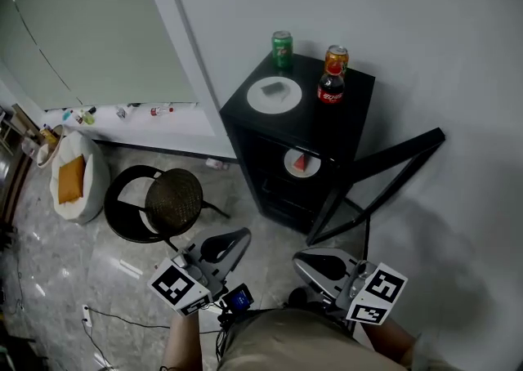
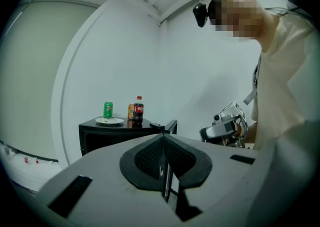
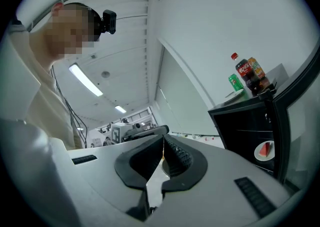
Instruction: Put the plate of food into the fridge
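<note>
A black mini fridge (image 1: 270, 120) stands against the wall with its door (image 1: 384, 169) swung open to the right. On an inner shelf sits a white plate with a red watermelon slice (image 1: 301, 163) (image 3: 264, 150). Another white plate (image 1: 274, 93) (image 2: 109, 120) lies on the fridge top beside a green can (image 1: 282, 48), a cola bottle (image 1: 331, 83) and an orange can (image 1: 337, 56). My left gripper (image 1: 243, 236) (image 2: 163, 138) and right gripper (image 1: 299, 260) (image 3: 163, 141) are both shut and hold nothing. They hang low near my waist, well short of the fridge.
A round black stool (image 1: 159, 202) stands on the floor left of the fridge. Further left is a white bag (image 1: 73, 177) with something orange in it. Small items line the window sill (image 1: 122, 110). A cable (image 1: 114, 316) trails over the floor at the lower left.
</note>
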Tool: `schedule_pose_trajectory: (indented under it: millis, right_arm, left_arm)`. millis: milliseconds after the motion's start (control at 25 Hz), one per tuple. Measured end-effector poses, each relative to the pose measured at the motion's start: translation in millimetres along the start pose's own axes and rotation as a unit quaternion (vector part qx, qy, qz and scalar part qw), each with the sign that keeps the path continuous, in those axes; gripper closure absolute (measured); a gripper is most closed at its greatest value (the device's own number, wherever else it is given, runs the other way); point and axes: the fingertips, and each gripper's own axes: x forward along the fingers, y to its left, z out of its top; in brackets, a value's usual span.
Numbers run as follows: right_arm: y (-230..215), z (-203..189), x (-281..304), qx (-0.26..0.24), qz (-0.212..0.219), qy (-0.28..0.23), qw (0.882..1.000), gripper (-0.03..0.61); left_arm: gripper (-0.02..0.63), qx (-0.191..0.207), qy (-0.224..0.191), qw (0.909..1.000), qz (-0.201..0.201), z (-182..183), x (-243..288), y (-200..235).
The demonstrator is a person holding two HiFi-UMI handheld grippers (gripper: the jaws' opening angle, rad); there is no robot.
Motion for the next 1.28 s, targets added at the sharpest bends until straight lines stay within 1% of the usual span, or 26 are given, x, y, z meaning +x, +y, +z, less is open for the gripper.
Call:
schedule_pose_trajectory:
  millis: [80, 240, 400, 520, 640, 760, 1040, 1280]
  right_arm:
    - [-6, 4, -3, -0.002, 0.004, -0.001, 1.0, 0.557]
    - [-14, 9, -9, 0.002, 0.001, -0.007, 1.0, 0.557]
    - [-22, 7, -10, 0.003, -0.009, -0.007, 1.0, 0.557]
    - [-29, 6, -7, 0.0, -0.023, -0.007, 1.0, 0.557]
    - [-37, 8, -3, -0.003, -0.047, -0.008, 0.999, 0.557]
    - [-46, 9, 9, 0.001, -0.071, -0.008, 0.997, 0.557]
    - [-61, 15, 65, -0.006, -0.102, 0.002, 0.995, 0.557]
    - [-71, 16, 103, -0.003, -0.143, 0.003, 0.99, 0.557]
  left_arm:
    - [0.603, -0.001, -0.007, 1.0, -0.001, 6, 9, 1]
    - [0.603, 0.012, 0.008, 0.9999, 0.008, 5, 19, 9]
    - [0.603, 0.027, 0.016, 0.9995, 0.002, 5, 27, 18]
    - [0.603, 0.033, 0.013, 0.9993, -0.009, 4, 34, 28]
    - [0.603, 0.039, 0.01, 0.9989, -0.024, 3, 42, 42]
    - [0.603, 0.053, 0.007, 0.9978, -0.04, 2, 49, 63]
    - [0.603, 0.066, -0.005, 0.9948, -0.078, 10, 58, 123]
    - [0.603, 0.074, -0.005, 0.9918, -0.105, 15, 69, 172]
